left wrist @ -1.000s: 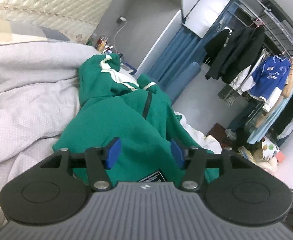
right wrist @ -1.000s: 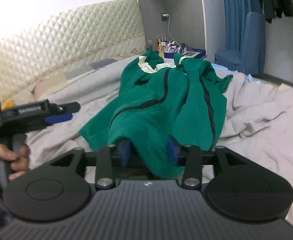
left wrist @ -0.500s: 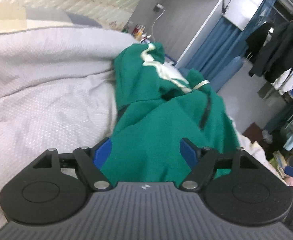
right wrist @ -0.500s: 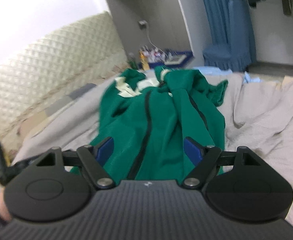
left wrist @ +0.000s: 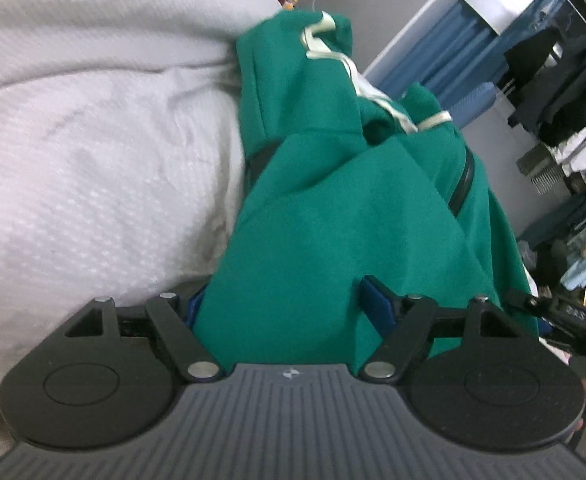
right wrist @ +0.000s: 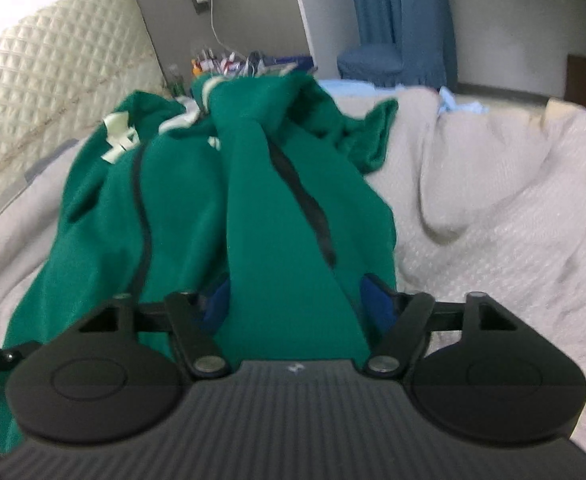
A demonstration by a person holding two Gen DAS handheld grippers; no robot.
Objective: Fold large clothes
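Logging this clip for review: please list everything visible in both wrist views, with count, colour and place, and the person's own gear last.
green garment: one, green with black stripes and white trim, bunched lengthwise on the bed, near end between both grippers' fingers
bedspread: one, pale grey-white, textured, wrinkled, under the garment
headboard: one, cream, quilted, far left in the right wrist view
bedside clutter: several small items, mixed colours, beyond the garment; too blurred to name
curtain: one, blue, against the back wall
covered chair: one, blue, below the curtain
hanging clothes: several, dark and blue, on a rack at right in the left wrist view
left gripper: one, black with blue pads, jaws wide around garment
right gripper: one, same build, jaws wide around garment
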